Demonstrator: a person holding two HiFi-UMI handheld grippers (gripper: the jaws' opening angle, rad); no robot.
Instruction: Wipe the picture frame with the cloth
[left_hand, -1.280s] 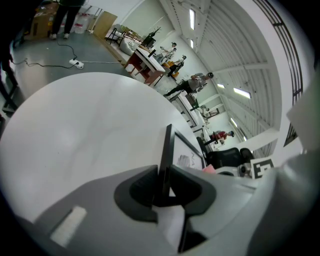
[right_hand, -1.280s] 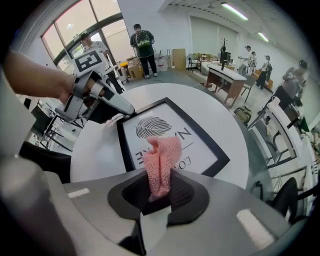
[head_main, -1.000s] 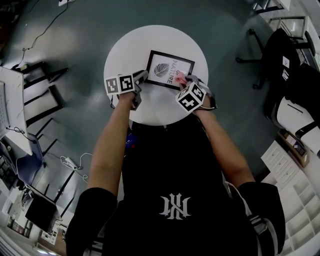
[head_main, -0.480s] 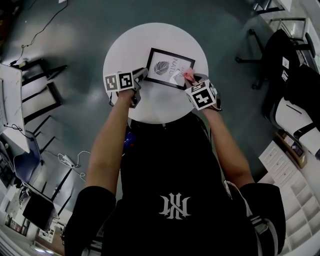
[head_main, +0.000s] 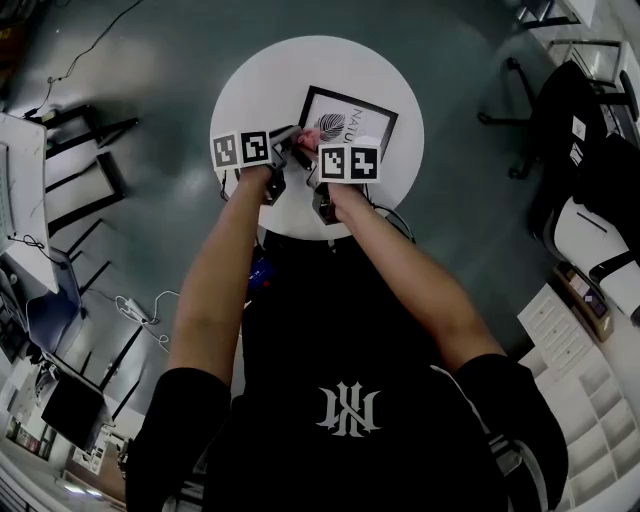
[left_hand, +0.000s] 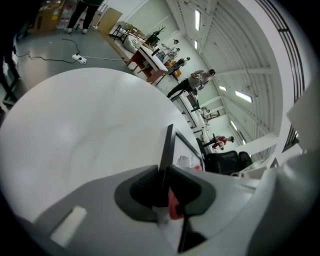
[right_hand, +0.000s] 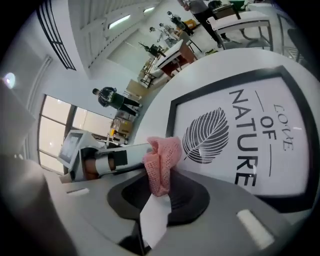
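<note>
A black picture frame (head_main: 355, 118) with a leaf print and the words LOVE OF NATURE lies on the round white table (head_main: 260, 90). My left gripper (head_main: 290, 135) is shut on the frame's near left edge; in the left gripper view the black frame (left_hand: 167, 150) runs edge-on into the closed left gripper (left_hand: 165, 187). My right gripper (head_main: 310, 148) is shut on a pink mesh cloth (head_main: 304, 141), right beside the left gripper. In the right gripper view the cloth (right_hand: 162, 162) sticks up out of the right gripper (right_hand: 160, 192) at the frame's (right_hand: 240, 135) left edge.
Black office chairs (head_main: 570, 110) stand to the right of the table, and a desk (head_main: 20, 200) and dark stands to the left. White shelving (head_main: 590, 360) is at the lower right. Cables lie on the grey floor. People (left_hand: 200, 80) stand far off among desks.
My right gripper has carried the cloth leftward from the frame's near right corner to its left edge, beside the left gripper. The left gripper stays shut on the frame.
</note>
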